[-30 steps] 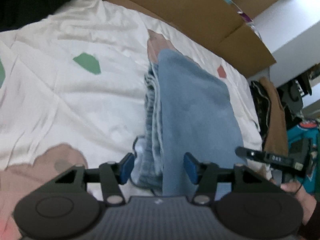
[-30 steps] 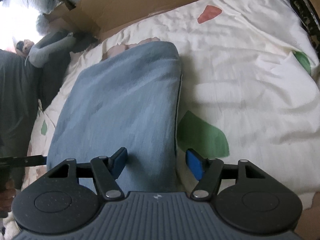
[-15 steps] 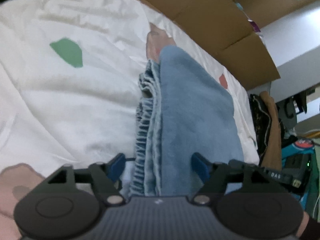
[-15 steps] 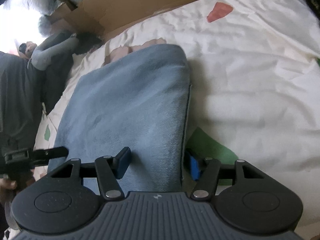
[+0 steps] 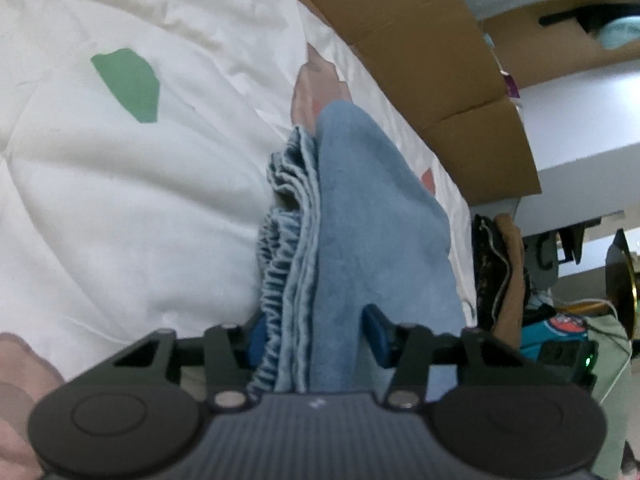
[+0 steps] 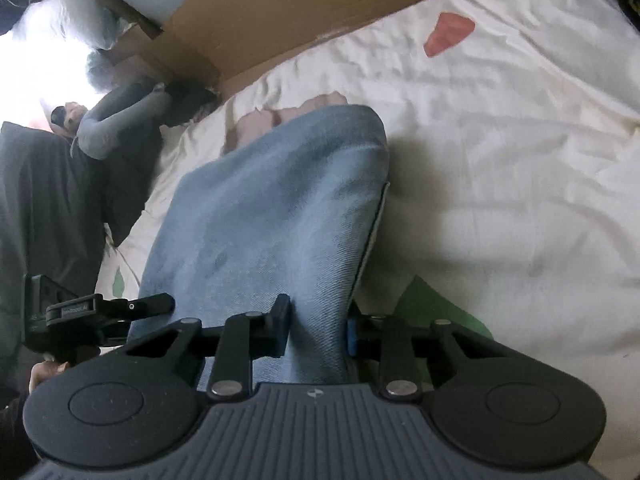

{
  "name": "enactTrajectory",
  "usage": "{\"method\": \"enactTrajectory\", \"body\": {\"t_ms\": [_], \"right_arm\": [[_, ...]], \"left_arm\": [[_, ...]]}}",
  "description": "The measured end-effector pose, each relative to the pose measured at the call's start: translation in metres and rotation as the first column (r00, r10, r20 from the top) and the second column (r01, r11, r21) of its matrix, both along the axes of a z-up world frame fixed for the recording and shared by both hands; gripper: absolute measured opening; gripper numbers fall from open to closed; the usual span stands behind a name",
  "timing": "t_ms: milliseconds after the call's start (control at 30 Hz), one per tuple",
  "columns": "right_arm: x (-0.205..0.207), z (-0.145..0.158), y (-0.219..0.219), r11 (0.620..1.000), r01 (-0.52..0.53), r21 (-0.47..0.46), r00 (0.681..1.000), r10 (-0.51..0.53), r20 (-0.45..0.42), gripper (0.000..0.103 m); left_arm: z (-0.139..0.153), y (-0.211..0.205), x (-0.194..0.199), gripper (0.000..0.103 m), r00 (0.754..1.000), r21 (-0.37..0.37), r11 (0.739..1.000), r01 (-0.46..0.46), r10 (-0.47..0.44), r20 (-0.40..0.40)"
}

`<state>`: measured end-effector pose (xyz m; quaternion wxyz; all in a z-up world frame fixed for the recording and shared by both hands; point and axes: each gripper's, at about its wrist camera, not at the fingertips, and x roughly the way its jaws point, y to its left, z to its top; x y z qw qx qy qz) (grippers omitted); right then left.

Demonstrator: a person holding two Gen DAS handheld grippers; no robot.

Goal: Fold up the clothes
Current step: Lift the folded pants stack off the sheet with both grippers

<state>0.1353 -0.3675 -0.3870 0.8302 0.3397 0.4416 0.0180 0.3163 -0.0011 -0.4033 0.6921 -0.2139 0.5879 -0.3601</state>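
A folded blue garment [image 5: 368,240] with a gathered elastic waistband [image 5: 280,248] lies lengthwise on the white quilt [image 5: 132,208]. My left gripper [image 5: 316,336] straddles its near end at the waistband side. Its jaws are closing, and the layered cloth fills the gap, with both pads against it. In the right wrist view the same garment [image 6: 272,216] runs away from me. My right gripper [image 6: 316,328] is at the near right edge, jaws closing, with the cloth pinched between the pads. The left gripper's black finger [image 6: 108,308] shows at the garment's left edge.
The quilt [image 6: 500,152] carries green [image 5: 128,80], pink and red patches [image 6: 448,36]. Flattened cardboard [image 5: 432,60] borders its far side. Dark clothes [image 6: 48,208] are piled to the left in the right wrist view, and more clutter [image 5: 508,264] stands beyond the quilt's edge.
Both grippers came forward over the garment's near end and narrowed onto it. The left one dropped lower and first widened, then closed; the right one slid to the right edge.
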Motion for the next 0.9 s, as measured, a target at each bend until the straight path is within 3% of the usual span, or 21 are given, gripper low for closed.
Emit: {"method": "enactTrajectory", "body": {"t_ms": [167, 433, 500, 633, 733, 900], "right_arm": [[0.007, -0.013, 0.005, 1.000, -0.028, 0.001, 0.999, 0.028, -0.026, 0.053], [0.017, -0.028, 0.006, 0.999, -0.019, 0.045, 1.000, 0.020, -0.004, 0.057], [0.017, -0.027, 0.007, 0.999, -0.009, 0.045, 1.000, 0.009, 0.002, 0.054], [0.014, -0.022, 0.006, 0.997, 0.026, 0.066, 1.000, -0.027, 0.014, 0.034], [0.013, -0.014, 0.005, 0.998, 0.024, 0.062, 0.999, -0.026, 0.025, 0.023], [0.013, 0.005, 0.011, 0.999, 0.023, 0.039, 0.998, -0.026, 0.060, 0.021]], "left_arm": [[-0.012, -0.007, 0.005, 0.070, 1.000, -0.012, 1.000, 0.007, -0.007, -0.015], [-0.020, -0.026, 0.014, 0.075, 0.999, -0.057, 0.998, 0.026, -0.027, -0.025], [-0.019, -0.025, 0.012, 0.069, 0.999, -0.049, 0.998, 0.026, -0.027, -0.022], [-0.011, -0.018, 0.008, 0.054, 1.000, -0.058, 0.998, 0.014, -0.014, -0.011], [-0.005, -0.017, 0.004, 0.050, 1.000, -0.059, 0.998, 0.002, -0.002, -0.007], [0.014, -0.025, 0.001, 0.044, 1.000, -0.046, 0.999, 0.011, -0.011, 0.019]]}}
